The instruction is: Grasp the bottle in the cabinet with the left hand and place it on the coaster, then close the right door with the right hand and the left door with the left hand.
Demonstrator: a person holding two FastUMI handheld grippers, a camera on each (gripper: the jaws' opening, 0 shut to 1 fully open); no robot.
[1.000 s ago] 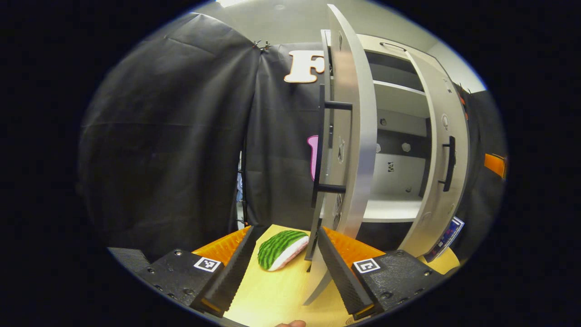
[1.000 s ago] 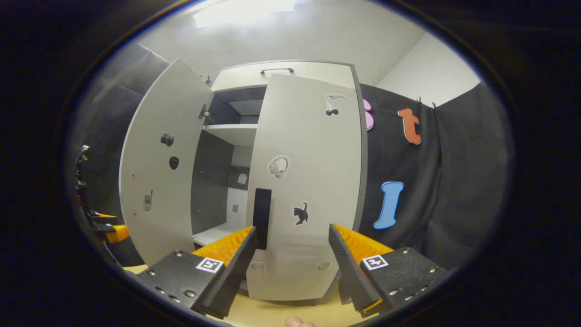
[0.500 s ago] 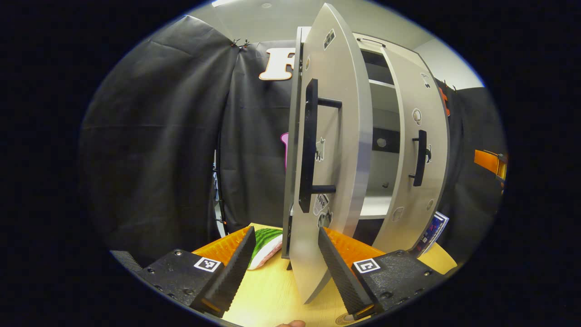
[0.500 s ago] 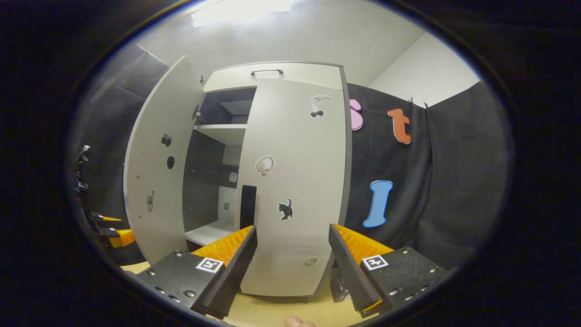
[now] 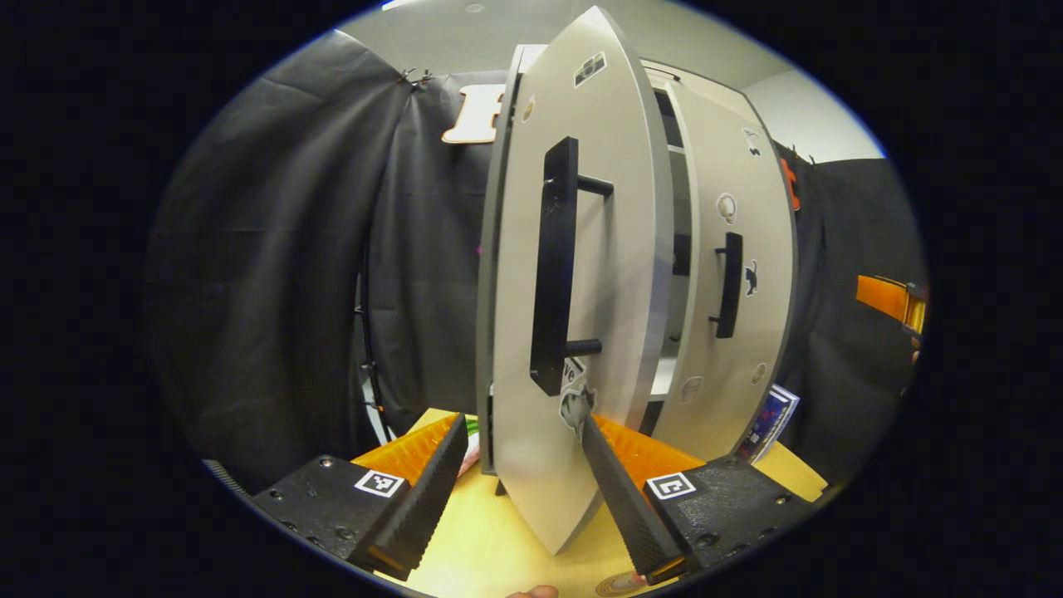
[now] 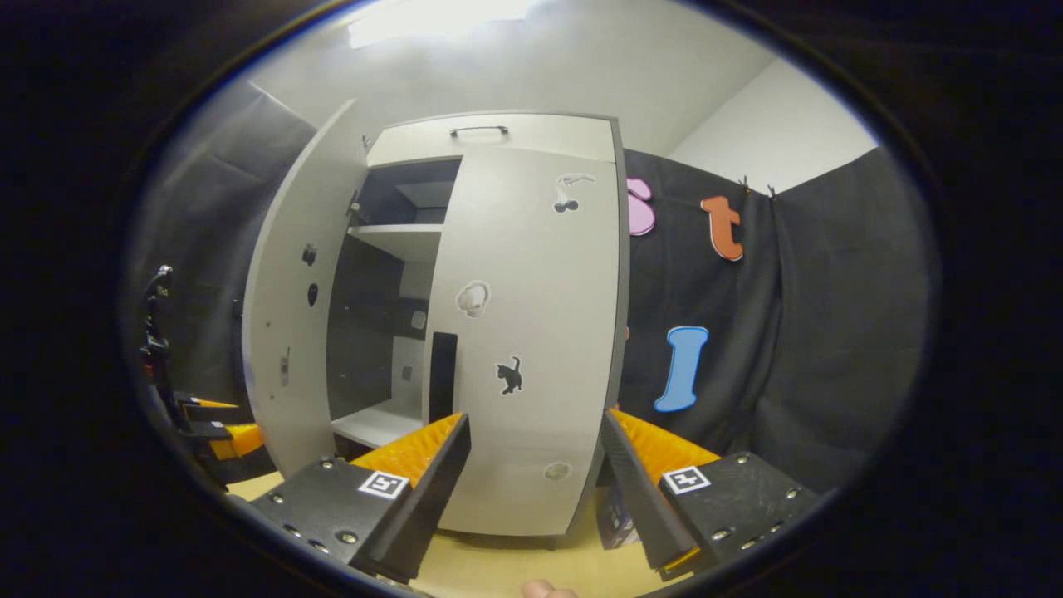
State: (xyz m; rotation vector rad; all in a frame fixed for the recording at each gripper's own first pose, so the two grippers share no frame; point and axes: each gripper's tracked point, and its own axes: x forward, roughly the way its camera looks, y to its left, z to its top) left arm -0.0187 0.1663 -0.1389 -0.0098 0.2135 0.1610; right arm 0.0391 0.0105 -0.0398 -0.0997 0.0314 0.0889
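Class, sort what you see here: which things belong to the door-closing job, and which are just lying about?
Job: grey left cabinet door with black bar handle; grey right cabinet door; left tool; right tool.

Lying about: small patterned box; yellow wooden table.

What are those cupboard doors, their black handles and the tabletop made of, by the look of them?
The cupboard doors look like laminated board: flat, matte pale grey faces with a darker edge band. Painted wood is possible. The black handles seem to be matte painted metal or plastic; the pictures leave that open. The tabletop looks like light wood or a wood-look laminate, judging by its yellowish tone and faint grain.
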